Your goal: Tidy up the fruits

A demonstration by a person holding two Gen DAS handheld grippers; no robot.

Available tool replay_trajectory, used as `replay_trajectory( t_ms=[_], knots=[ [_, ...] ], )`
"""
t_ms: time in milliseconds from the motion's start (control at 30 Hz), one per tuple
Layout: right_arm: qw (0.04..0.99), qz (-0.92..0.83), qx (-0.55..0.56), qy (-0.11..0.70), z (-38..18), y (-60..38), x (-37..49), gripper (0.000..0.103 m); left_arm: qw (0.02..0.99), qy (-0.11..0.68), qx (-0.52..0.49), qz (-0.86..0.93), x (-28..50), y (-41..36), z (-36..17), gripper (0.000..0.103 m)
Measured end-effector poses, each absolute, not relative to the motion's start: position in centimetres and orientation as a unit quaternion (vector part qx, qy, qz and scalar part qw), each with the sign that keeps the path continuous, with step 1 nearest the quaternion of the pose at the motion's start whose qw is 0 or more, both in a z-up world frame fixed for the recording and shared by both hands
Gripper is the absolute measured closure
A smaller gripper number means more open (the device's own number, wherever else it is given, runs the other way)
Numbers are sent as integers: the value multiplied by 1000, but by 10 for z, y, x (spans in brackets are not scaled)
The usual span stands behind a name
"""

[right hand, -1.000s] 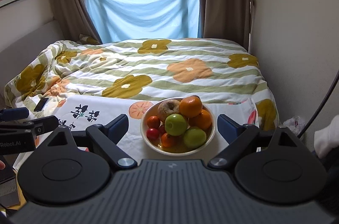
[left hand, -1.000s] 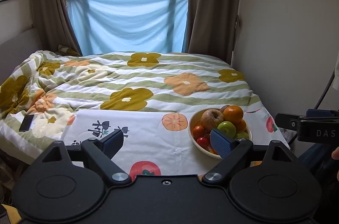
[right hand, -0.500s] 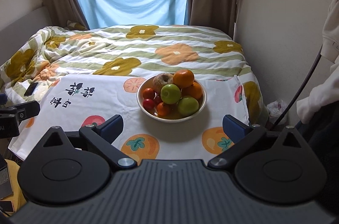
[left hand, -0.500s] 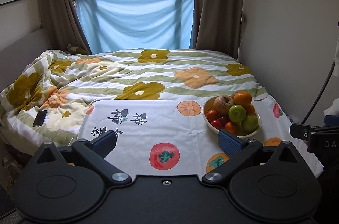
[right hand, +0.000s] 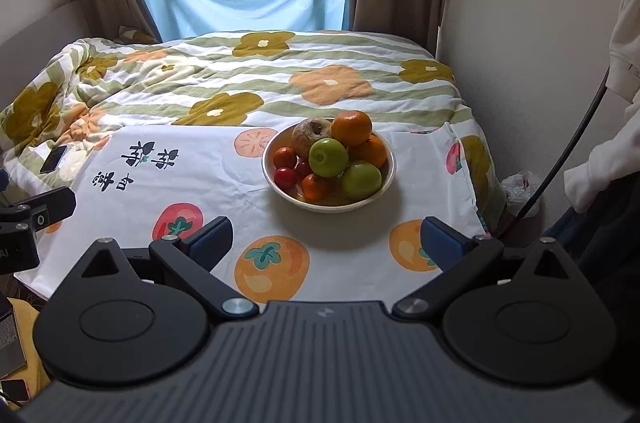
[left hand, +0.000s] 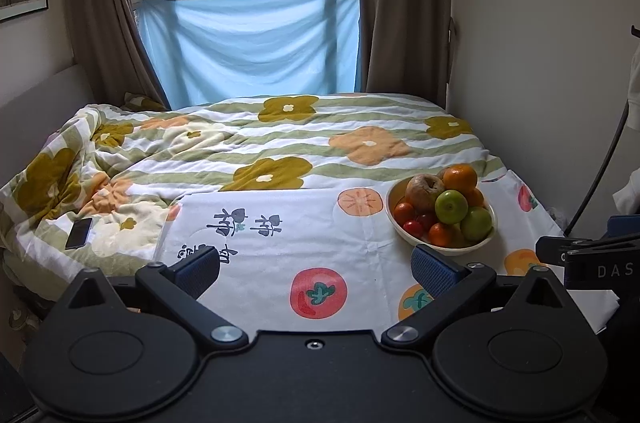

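At the far left, around nine o'clock in both views, a dark phone lies on the rumpled flowered quilt, just off the left edge of the white fruit-print cloth spread over the near end of the bed. Your left gripper hangs above the near edge of that cloth with its blue-padded fingers spread wide and nothing between them; the printed black characters sit at about eleven o'clock from its left finger, and a red tomato print lies on the cloth between the two fingers. Moving right, the cream bowl stands on the cloth at roughly two o'clock in the left wrist view and near twelve o'clock, just past centre, in the right wrist view. It is heaped: a wrinkled brown apple and an orange on top at the back, a green apple in the middle, a second green apple at the front right, and small red tomatoes at the left. Your right gripper hovers short of the bowl, its fingers also wide apart and gripping nothing, the bowl lying ahead between them. Its black body shows at three o'clock in the left view. At the far right, a dark cable runs down along the plain wall.
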State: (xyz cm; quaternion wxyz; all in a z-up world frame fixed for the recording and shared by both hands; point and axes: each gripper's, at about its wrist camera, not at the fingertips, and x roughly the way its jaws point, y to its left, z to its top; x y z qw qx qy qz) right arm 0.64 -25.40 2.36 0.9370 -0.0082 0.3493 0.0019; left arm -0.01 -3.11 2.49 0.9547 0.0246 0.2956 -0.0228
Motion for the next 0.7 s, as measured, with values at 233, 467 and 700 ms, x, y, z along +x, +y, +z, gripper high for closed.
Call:
replay_trajectory(
  t_ms=[233,467,700],
  knots=[
    [934,-1,-1,356,20,-254,8,0,955,294,25,-19,-2,-27,25,0],
    [934,-3,-2,358,19,-253,7,0,955,295,28,-22,-3,-27,25,0],
    [934,-4,-1,358,19,-254,7,0,955,293,28,-23,-5,-26,25,0]
  ],
)
